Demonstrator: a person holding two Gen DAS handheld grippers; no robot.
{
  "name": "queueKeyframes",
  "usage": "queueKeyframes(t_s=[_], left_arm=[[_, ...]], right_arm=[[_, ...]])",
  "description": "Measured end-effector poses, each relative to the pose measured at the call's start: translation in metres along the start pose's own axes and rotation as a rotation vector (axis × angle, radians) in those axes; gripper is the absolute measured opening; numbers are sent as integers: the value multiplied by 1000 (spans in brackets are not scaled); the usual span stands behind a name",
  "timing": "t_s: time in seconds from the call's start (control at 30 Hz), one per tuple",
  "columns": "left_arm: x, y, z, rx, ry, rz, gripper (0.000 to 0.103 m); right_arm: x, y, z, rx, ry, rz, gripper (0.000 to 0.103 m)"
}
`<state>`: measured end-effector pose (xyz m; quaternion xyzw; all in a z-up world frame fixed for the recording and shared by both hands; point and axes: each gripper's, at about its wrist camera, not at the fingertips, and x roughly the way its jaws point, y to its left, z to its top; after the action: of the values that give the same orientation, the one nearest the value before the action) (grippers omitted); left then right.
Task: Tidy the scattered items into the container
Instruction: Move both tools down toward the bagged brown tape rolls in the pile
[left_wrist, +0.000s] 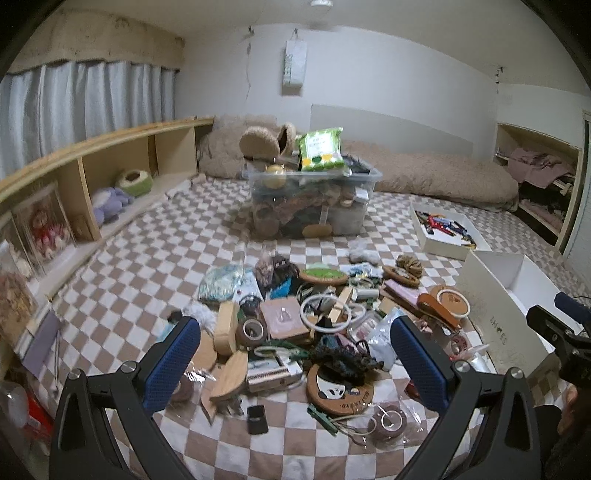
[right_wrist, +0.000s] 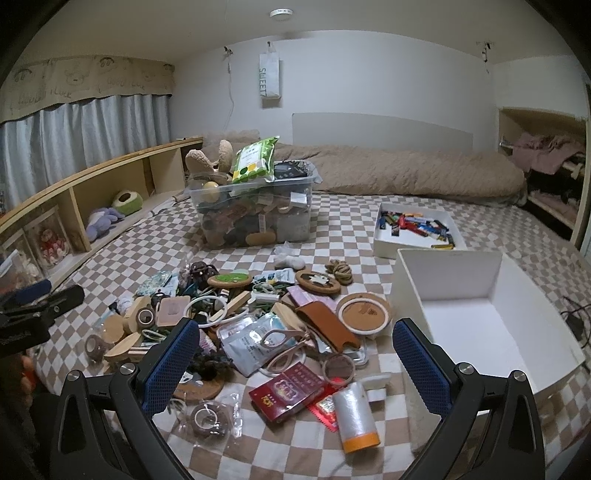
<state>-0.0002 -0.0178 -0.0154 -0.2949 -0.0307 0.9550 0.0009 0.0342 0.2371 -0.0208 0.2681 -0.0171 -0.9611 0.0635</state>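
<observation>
Two grippers hang over a bed (right_wrist: 332, 454) spread with a brown-and-white checked cover, both with jaws wide apart and nothing between them. The left gripper (left_wrist: 295, 365) points at the scattered items (left_wrist: 314, 325) heaped in the middle of the bed: wooden pieces, tape rolls, white rings, pouches. The right gripper (right_wrist: 295, 365) is above a red booklet (right_wrist: 286, 393) and a white roll with an orange end (right_wrist: 356, 417) near the bed's front edge. An empty white box (right_wrist: 480, 314) stands just beside the heap toward the right edge. A clear bin (right_wrist: 255, 210), overfull, sits farther back.
</observation>
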Motion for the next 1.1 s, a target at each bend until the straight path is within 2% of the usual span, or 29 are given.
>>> queueKeyframes(t_s=[0.2,0.3,0.37,0.53,0.7,0.87,1.1], left_arm=[[20,2,-10,-7,62,-14,103],[27,10,-12,-61,85,-82,103],[30,15,-12,-101,94,-102,103],[37,26,-15,-131,104,-60,103],[46,51,-18,-183,155,-58,103],[56,85,-18,-220,202,1,103],[67,133,-25,-234,275,98,103]], right_arm=[[15,3,-14,29,9,42,103],[25,8,-24,33,31,30,103],[30,13,-30,28,50,22,103],[47,32,-55,-10,129,49,103],[70,52,-78,-25,258,129,103],[85,69,-96,-70,331,157,103],[103,73,-110,-92,422,173,103]])
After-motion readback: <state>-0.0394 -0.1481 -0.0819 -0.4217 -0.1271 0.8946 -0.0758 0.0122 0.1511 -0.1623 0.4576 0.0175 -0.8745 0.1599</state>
